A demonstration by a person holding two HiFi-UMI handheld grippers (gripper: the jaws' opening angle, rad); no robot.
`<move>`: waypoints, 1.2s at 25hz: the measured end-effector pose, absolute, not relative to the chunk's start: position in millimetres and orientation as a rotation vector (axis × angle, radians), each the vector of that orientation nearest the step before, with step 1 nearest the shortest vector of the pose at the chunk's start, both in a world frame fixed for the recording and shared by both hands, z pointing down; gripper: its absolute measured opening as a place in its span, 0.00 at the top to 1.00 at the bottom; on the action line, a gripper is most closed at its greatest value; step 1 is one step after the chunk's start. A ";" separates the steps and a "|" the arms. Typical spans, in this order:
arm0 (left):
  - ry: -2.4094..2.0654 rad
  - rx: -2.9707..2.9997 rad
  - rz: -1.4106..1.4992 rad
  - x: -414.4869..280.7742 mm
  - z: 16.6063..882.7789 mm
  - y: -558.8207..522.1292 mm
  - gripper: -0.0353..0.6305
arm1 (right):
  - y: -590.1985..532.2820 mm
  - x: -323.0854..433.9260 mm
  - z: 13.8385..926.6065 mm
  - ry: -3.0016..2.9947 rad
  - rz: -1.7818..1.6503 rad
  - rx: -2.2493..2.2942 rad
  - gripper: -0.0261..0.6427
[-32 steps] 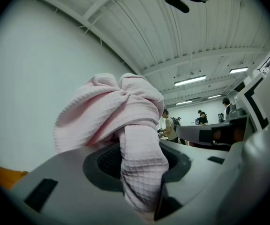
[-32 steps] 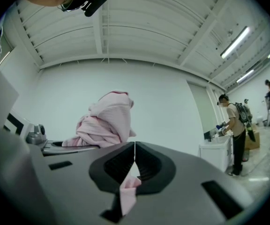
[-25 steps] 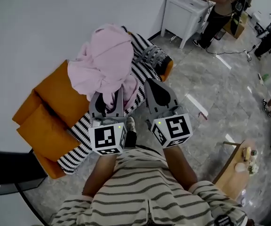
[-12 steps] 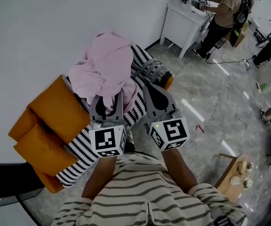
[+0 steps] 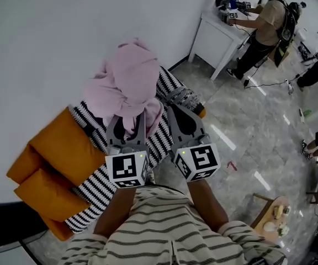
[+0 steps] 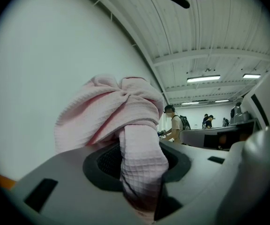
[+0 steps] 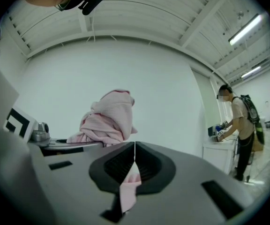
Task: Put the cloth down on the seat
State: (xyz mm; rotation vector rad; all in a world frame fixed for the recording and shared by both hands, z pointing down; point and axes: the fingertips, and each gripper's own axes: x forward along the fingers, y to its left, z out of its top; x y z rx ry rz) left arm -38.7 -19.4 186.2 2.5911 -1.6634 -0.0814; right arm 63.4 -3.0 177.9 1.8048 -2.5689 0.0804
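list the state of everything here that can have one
cloth: bunched up, held above the seat by both grippers
left gripper: shut on the cloth
right gripper: shut on a small bit of the cloth
seat: draped with a striped cover, cloth not yet on it

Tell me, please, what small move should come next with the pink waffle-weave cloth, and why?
Probably lower both grippers toward the black-and-white striped seat cover. The left gripper and right gripper are each shut on the pink waffle-weave cloth, which is held bunched above the seat, so releasing now would likely drop it in a heap.
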 end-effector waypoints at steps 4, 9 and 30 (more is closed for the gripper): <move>-1.644 2.576 -0.056 -42.1 191.1 -57.4 0.70 | -43.1 58.2 182.6 -2.566 0.113 1.798 0.94; -1.650 2.553 -0.046 -56.0 193.6 -85.9 0.70 | -75.5 48.4 186.6 -2.550 0.138 1.790 0.94; -1.827 2.259 0.102 -32.4 252.2 -125.5 0.70 | -143.2 67.1 235.4 -2.632 0.271 1.499 0.94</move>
